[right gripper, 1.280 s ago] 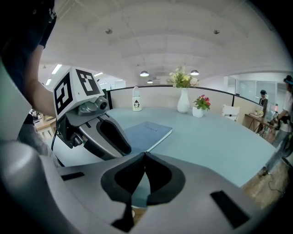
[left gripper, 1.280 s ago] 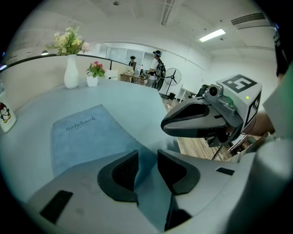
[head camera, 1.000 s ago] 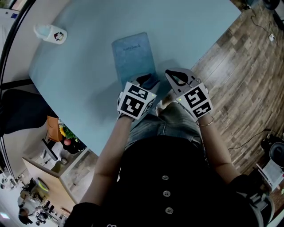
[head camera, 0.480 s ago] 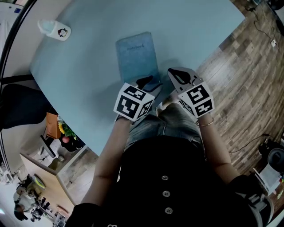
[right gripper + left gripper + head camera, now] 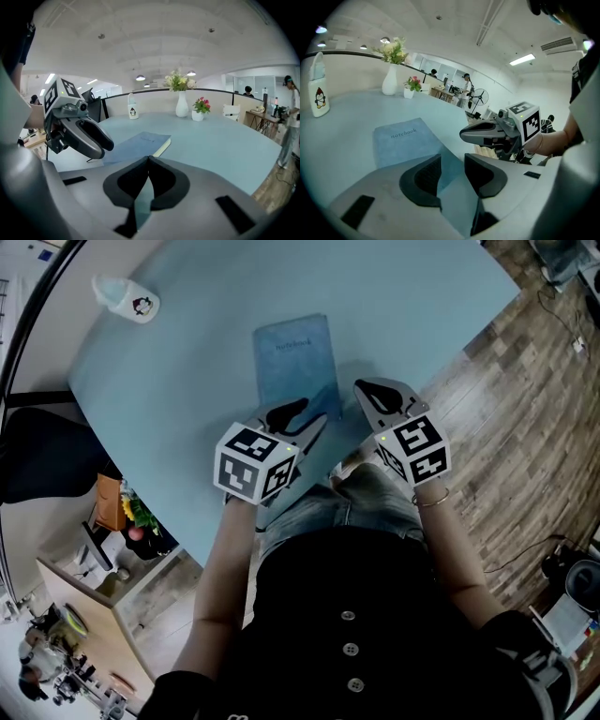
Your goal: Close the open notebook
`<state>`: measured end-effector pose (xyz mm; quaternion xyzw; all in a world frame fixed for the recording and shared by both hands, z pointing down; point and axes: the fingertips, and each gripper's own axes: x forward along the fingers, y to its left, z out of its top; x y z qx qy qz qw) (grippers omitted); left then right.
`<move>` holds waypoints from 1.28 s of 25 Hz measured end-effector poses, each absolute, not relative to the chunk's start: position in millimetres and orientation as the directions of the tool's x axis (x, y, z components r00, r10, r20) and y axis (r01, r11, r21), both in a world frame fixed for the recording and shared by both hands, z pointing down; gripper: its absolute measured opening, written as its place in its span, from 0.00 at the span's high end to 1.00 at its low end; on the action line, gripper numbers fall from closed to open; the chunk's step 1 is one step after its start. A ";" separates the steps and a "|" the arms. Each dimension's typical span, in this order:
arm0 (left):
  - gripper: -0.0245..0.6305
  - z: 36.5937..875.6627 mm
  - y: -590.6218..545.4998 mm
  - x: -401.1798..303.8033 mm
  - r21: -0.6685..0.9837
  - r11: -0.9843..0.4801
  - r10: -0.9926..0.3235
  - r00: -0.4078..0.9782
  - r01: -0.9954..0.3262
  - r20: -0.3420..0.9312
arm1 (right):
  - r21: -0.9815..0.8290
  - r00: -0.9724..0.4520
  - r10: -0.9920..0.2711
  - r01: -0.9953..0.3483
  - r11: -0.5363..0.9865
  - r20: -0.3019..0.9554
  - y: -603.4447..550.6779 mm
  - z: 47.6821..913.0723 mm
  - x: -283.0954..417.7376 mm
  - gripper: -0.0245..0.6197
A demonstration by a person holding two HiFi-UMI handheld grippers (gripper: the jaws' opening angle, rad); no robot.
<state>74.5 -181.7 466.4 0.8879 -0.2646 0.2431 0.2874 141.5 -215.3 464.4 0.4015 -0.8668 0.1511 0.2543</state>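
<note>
1. Your left gripper (image 5: pixel 305 416) hangs above the near end of the notebook (image 5: pixel 295 362). Its jaws are apart, just narrowed slightly, with nothing between them.
2. The notebook lies shut on the bench (image 5: pixel 187 343), at your 12 o'clock.
3. Your right gripper (image 5: pixel 367 390) has its jaws together and empty, at the notebook's 4 o'clock.

Open-plan office: partition (image 5: pixel 154 105), desks (image 5: pixel 260 115), ceiling lights (image 5: pixel 140 78).

One table (image 5: pixel 187 371) bears one blue notebook (image 5: pixel 295 367), with one white penguin bottle (image 5: pixel 127 298) at ten o'clock from it. There are also one tall white vase (image 5: pixel 181 105) of flowers and one small pot (image 5: pixel 198 115) of pink flowers. Two grippers show at the notebook's six o'clock, one left gripper (image 5: pixel 298 418) and one right gripper (image 5: pixel 367 392).
</note>
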 end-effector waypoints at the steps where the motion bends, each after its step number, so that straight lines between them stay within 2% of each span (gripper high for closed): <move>1: 0.73 463.9 -184.9 69.5 0.375 -0.692 -0.345 0.738 -0.617 0.580 | -0.052 -0.549 -0.625 -0.773 0.633 0.554 -216.8 460.5 140.7 0.96; 6: 0.87 438.4 -210.1 46.5 0.354 -0.638 -0.467 0.709 -0.684 0.528 | -0.050 -0.583 -0.646 -0.760 0.648 0.493 -221.6 435.9 132.3 0.96; 11: 0.92 406.4 -227.7 24.0 0.321 -0.613 -0.570 0.685 -0.722 0.453 | -0.059 -0.599 -0.667 -0.762 0.645 0.443 -227.5 414.4 124.0 0.96; 15: 0.93 388.2 -229.4 14.1 0.288 -0.639 -0.581 0.693 -0.714 0.428 | -0.070 -0.614 -0.676 -0.759 0.647 0.407 -230.8 396.9 118.1 0.96; 22: 0.93 346.8 -237.4 -1.3 0.116 -0.686 -0.621 0.662 -0.718 0.420 | -0.051 -0.642 -0.675 -0.737 0.674 0.364 -230.2 369.4 105.7 0.96; 28: 0.93 308.0 -242.9 -10.4 0.074 -0.615 -0.739 0.606 -0.785 0.296 | -0.035 -0.669 -0.671 -0.716 0.697 0.318 -229.9 349.6 96.0 0.96; 32: 0.93 296.8 -236.4 -14.3 0.106 -0.557 -0.798 0.566 -0.824 0.208 | -0.031 -0.683 -0.669 -0.706 0.707 0.294 -226.9 340.6 91.1 0.96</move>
